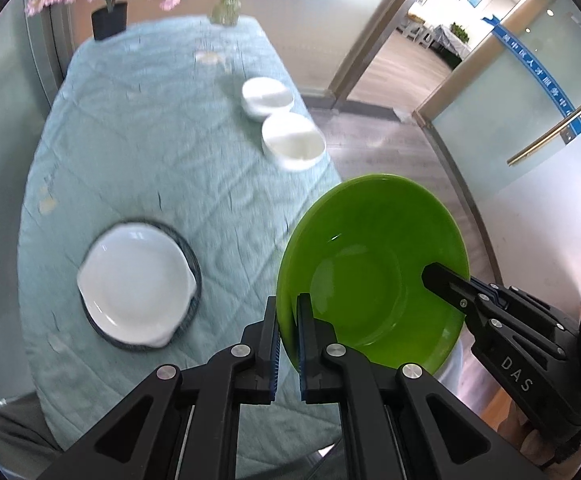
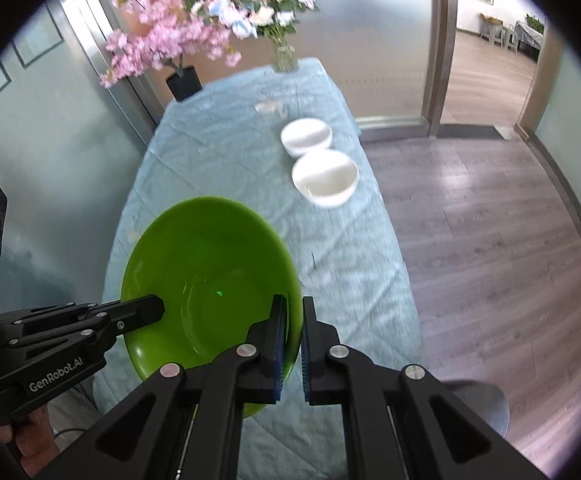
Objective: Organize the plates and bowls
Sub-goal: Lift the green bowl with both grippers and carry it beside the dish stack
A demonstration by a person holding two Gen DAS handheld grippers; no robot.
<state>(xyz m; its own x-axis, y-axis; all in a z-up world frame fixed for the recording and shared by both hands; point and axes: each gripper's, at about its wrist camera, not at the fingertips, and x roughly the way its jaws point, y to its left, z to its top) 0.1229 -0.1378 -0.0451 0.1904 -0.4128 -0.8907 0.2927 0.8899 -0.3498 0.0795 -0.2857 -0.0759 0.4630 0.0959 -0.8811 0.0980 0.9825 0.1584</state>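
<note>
Two hand-held grippers on one green plate point(image 1: 374, 264), held in air, tilted, over near counter point(image 1: 138, 152) edge. Left hand-held gripper point(image 1: 288, 340) pinches plate's left rim, fingers narrow. Right hand-held gripper point(image 2: 294, 340) clamps opposite rim likewise. Plate looks stiff, glossy, likely slippery and breakable; rim only sensible hold, grip shallow, so keep level. White plate point(image 1: 134, 284) on dark mat point(image 1: 192, 264) sits left of green plate; two white bowls point(image 1: 292, 140) beyond it, touching.

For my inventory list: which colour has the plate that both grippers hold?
Bright green plate, seen best in the left wrist view.
</note>
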